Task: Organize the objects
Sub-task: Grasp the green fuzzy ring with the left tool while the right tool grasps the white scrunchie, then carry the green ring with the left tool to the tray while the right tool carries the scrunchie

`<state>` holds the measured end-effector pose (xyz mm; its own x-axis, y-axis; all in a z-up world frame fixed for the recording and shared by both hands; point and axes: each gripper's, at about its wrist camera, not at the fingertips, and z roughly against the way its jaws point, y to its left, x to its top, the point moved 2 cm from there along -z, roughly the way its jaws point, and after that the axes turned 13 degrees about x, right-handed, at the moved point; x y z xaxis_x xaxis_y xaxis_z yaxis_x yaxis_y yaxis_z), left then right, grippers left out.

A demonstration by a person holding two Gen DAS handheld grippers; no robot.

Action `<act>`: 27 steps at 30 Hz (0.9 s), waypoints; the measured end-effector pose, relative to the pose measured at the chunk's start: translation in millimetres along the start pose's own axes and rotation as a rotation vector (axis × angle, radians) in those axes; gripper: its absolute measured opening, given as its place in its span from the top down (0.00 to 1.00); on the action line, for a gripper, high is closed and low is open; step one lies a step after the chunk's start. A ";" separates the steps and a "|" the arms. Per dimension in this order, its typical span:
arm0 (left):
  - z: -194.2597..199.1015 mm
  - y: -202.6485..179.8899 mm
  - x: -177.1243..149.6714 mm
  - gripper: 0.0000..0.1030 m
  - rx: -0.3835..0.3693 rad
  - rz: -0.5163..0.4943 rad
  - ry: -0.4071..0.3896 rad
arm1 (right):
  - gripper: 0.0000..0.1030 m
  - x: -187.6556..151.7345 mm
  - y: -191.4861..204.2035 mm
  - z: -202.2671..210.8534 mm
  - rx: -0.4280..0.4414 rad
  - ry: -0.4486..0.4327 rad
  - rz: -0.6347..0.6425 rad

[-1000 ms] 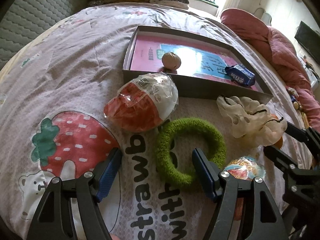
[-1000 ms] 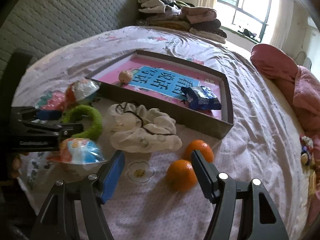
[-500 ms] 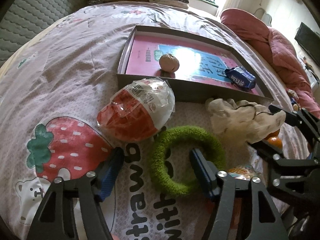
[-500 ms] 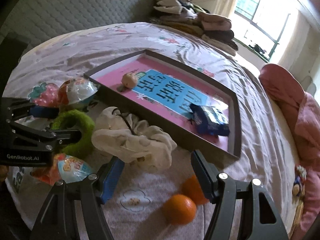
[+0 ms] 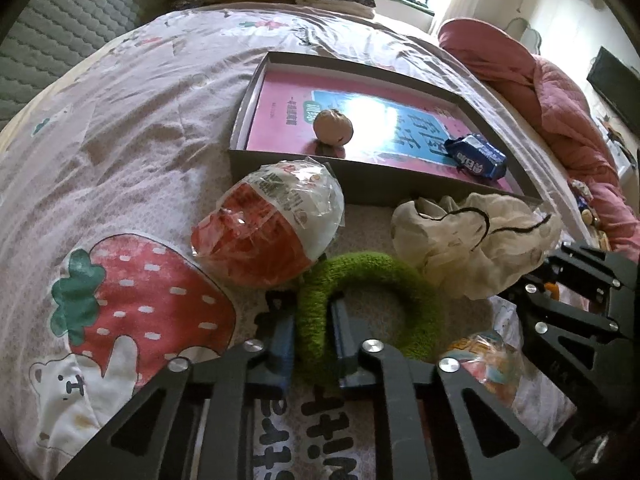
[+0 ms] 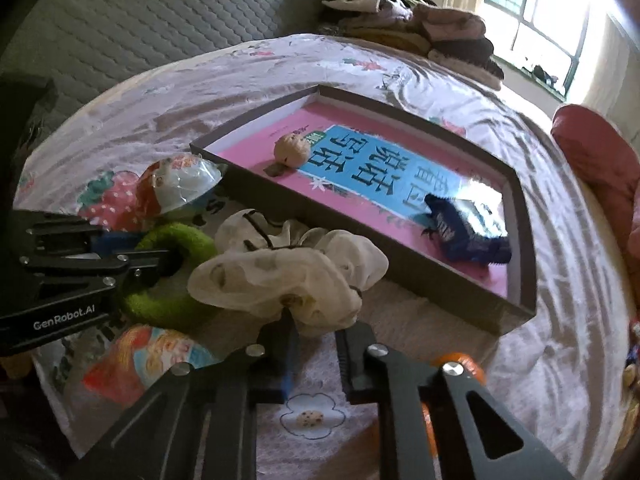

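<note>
The scene is a bed with a pale printed sheet [image 5: 132, 128]; a shallow grey tray [image 5: 360, 182] lies in its middle, and it seems to be the place where the loose things must go, because a walnut [image 5: 333, 127] and a blue snack packet [image 5: 476, 156] already lie inside it. In front of the tray, on the sheet, wait a wrapped red and white egg [image 5: 272, 224], a green fuzzy ring [image 5: 368, 304] and a cream scrunchie [image 5: 472, 240], all close together; two oranges [image 6: 460, 364] are half hidden under the right tool. The left gripper [image 5: 312, 332] has just been closing; its jaws now pinch the near side of the ring, one finger outside and one inside the hole, probably the surest hold on so soft a loop. The right gripper [image 6: 314, 340] has also just been closing; its jaws stand narrow at the lower edge of the scrunchie and appear to nip a fold of cloth, though the fabric hides the contact. Both things rest on the sheet, not yet lifted.
</note>
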<state>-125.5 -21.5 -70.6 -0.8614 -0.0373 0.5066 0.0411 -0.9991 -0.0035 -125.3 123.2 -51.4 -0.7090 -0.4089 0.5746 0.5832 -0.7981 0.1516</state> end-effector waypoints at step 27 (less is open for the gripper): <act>45.8 -4.4 0.6 0.89 -0.043 0.019 -0.074 | 0.89 -0.4 -6.7 49.7 0.080 -0.143 -0.116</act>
<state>-103.0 -16.3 -30.8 -0.8205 -0.0568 0.5688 0.0341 -0.9981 -0.0506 -109.2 150.7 -12.6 -0.7131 -0.2443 0.6572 0.5342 -0.7964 0.2835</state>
